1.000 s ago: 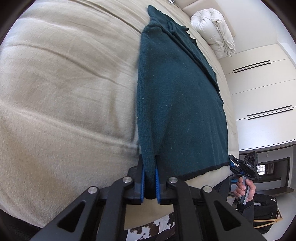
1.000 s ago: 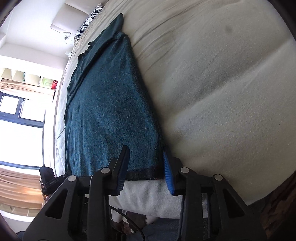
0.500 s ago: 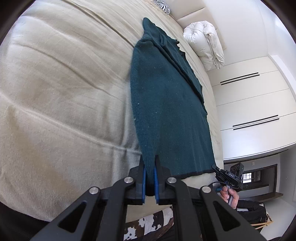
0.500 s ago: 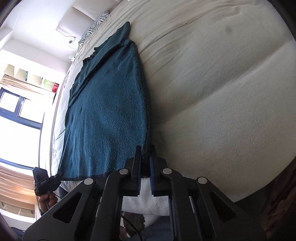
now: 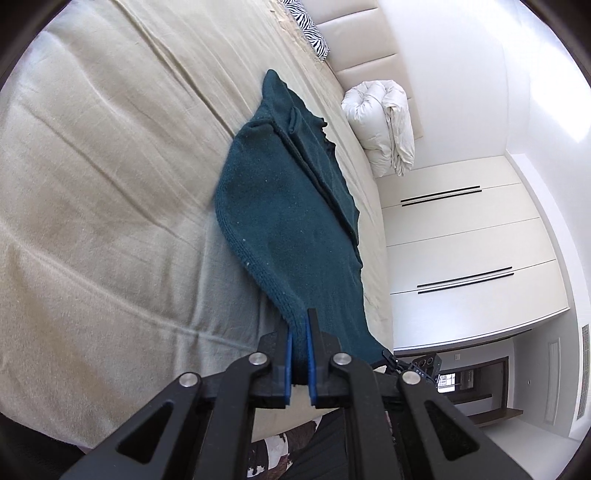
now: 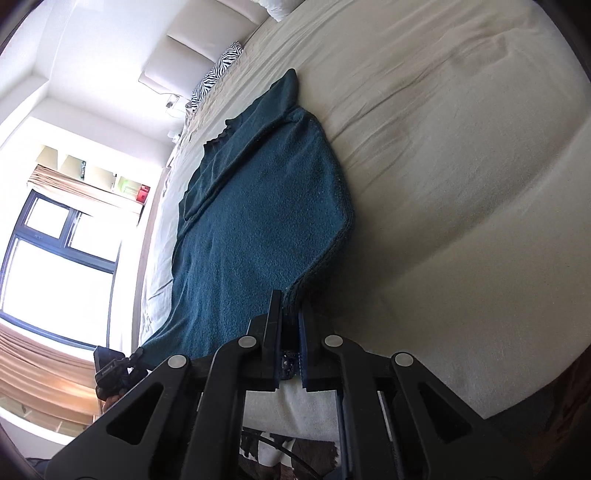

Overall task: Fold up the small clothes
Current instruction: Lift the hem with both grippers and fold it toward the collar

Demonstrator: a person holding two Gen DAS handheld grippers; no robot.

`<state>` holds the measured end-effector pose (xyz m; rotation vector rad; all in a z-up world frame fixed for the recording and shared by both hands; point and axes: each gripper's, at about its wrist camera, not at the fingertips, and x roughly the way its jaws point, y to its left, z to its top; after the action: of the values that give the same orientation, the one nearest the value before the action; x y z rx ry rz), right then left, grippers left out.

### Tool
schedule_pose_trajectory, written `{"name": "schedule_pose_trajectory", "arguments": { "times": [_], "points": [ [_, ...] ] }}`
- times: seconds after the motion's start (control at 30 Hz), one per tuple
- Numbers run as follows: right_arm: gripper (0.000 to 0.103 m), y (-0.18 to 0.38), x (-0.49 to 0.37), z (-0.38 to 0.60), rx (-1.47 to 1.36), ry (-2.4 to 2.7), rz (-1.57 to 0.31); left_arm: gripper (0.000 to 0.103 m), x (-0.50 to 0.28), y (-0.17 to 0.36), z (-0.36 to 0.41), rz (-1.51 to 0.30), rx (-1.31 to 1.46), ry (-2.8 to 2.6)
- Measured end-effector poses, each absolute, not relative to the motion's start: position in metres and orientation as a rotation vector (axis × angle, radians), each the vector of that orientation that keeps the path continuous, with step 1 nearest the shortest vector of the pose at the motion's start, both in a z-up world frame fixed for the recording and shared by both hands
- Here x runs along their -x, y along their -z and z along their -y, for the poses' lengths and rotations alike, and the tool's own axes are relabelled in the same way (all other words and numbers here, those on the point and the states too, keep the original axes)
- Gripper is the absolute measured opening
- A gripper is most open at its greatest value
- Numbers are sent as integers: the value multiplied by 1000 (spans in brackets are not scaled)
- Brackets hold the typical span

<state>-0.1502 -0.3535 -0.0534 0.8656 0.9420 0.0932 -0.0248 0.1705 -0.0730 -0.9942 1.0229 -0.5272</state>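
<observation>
You held the soft, limp sweater (image 5: 291,221) by its hem corners at the bed's (image 5: 110,184) near edge, left gripper (image 5: 300,354) and right gripper (image 6: 290,339) each clenched on knit.

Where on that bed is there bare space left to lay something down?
Broad bare sheet lies on the beige bed beside the teal sweater, away from the white duvet. It is tight between the sweater and that duvet, and by the zebra pillow.
</observation>
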Motion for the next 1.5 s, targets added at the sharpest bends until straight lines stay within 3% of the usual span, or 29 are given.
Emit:
{"name": "schedule_pose_trajectory", "arguments": {
  "times": [0.7, 1.5],
  "points": [
    [6, 8, 40, 367, -906, -119, -780, 8, -78, 23, -177, -856, 1068, 562],
    [6, 11, -155, 408, -788, 47, -734, 8, -241, 45, -189, -827, 1126, 480]
  ]
}}
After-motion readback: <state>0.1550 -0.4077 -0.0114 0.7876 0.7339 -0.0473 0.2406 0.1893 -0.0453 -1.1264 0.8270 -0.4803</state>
